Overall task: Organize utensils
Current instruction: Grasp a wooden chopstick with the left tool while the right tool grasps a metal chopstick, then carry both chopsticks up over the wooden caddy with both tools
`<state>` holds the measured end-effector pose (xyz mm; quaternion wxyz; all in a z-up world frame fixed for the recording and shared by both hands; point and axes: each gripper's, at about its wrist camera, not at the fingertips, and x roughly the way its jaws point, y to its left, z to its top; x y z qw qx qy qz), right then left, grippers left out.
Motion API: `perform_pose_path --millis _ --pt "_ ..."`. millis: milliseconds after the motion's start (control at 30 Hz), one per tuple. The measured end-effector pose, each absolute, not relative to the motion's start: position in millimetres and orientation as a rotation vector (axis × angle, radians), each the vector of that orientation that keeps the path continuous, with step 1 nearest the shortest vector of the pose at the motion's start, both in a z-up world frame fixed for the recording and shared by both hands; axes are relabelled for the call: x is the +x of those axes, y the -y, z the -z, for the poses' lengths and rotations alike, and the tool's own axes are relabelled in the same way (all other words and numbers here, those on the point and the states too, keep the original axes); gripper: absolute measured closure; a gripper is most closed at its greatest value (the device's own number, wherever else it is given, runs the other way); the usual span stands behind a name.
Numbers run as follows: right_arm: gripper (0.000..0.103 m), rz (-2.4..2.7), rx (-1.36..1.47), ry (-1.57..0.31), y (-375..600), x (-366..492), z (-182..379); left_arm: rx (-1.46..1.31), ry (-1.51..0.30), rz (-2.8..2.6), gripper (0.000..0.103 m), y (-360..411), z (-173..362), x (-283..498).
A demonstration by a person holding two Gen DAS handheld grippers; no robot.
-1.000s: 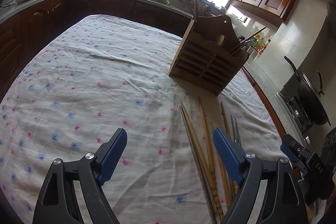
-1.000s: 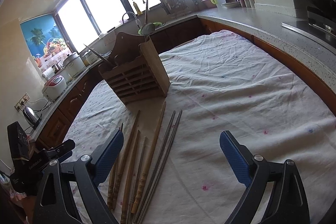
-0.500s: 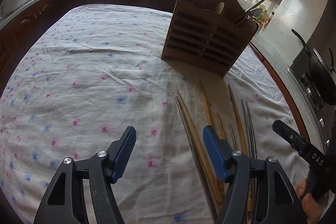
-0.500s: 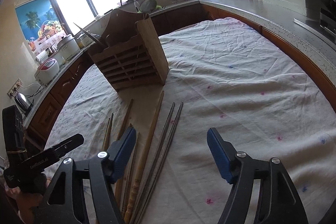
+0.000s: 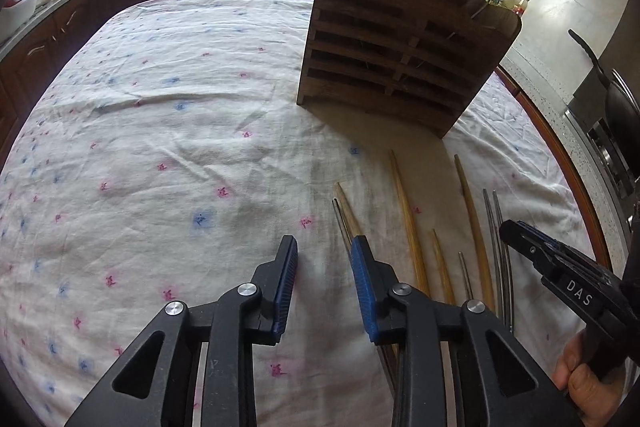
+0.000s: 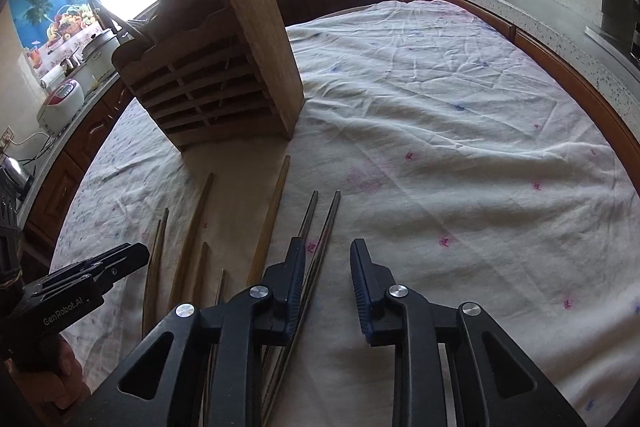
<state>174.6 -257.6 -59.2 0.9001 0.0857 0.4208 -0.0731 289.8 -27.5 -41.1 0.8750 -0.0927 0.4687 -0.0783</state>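
Chopsticks lie side by side on the flowered tablecloth [image 5: 160, 131] just in front of the slatted wooden utensil holder [image 5: 400, 59], long axes running toward it with tips pointing at its base: five wooden chopsticks [image 5: 408, 223] and about four metal ones [image 6: 324, 227] (lower ends hidden by the grippers, so the metal count is uncertain). The left gripper [image 5: 324, 283] has just been closing, jaws narrowly spread over bare cloth beside the chopsticks nearest it. The right gripper [image 6: 326, 287] has also been closing, gripping nothing, the metal pair running under its left finger.
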Motion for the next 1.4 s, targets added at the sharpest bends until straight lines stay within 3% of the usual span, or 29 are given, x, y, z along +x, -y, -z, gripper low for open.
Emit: perform_pose_path --millis 400,500,600,700,1067,1400 --pt "0.080 0.178 0.076 -0.870 248 192 64 0.048 -0.942 0.143 0.081 61 44 293" --pt "0.081 0.195 0.028 -0.877 242 195 65 0.060 -0.932 0.157 0.089 65 45 292" --pt "0.095 0.203 0.005 -0.878 240 195 65 0.046 -0.938 0.171 0.096 62 43 291" --pt "0.098 0.191 0.033 -0.879 243 192 63 0.006 -0.940 0.180 0.100 54 41 289" --pt "0.099 0.099 0.165 -0.791 245 154 26 -0.234 -0.881 0.299 0.100 6 4 247" --pt "0.099 0.032 0.183 -0.670 231 117 -22 -0.276 -0.718 0.354 0.100 -25 -59 184"
